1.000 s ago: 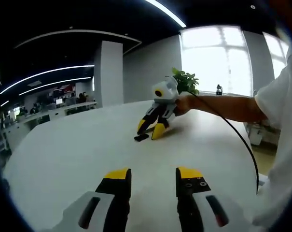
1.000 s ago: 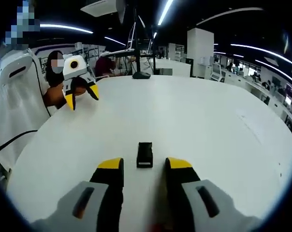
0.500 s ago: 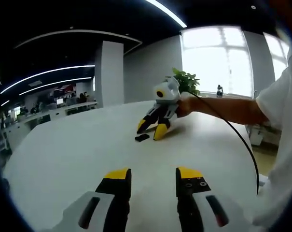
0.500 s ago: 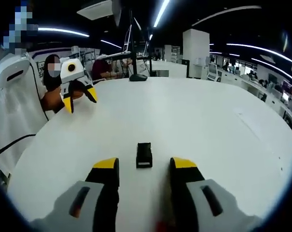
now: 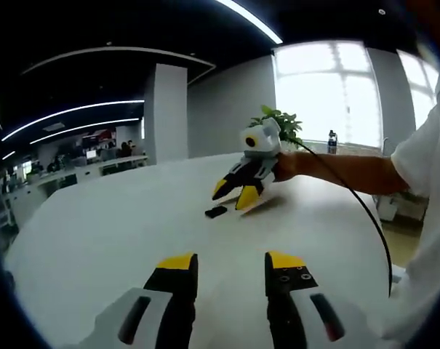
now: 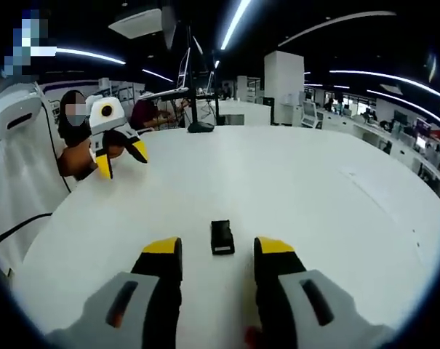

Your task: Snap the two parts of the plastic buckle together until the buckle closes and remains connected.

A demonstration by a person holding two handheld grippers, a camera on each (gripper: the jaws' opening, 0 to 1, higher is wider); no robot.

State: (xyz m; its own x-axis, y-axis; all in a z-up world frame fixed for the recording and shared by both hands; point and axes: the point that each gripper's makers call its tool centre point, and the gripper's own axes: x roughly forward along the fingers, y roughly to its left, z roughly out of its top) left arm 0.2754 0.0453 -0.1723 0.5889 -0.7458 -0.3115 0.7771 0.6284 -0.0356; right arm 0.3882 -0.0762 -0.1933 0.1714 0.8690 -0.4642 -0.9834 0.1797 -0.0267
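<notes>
A small black buckle (image 6: 221, 237) lies flat on the white table (image 6: 321, 189), just beyond my right gripper (image 6: 217, 249), centred on the gap between its open yellow-tipped jaws. From the left gripper view the same buckle (image 5: 216, 211) rests on the table (image 5: 96, 218), with the right gripper (image 5: 234, 193) held a little above and behind it, apart from it. My left gripper (image 5: 230, 262) stands open over bare table, nothing between its jaws. The left gripper (image 6: 120, 151) also hangs open at the far left edge of the table, in a hand.
A black cable (image 5: 358, 207) trails from the right gripper along a bare forearm (image 5: 343, 169). A potted plant (image 5: 281, 122) stands behind it. A black stand base (image 6: 200, 127) sits at the table's far side. People sit at desks beyond.
The right gripper has lifted and drawn back from the buckle, which stays on the table. The left gripper has held still.
</notes>
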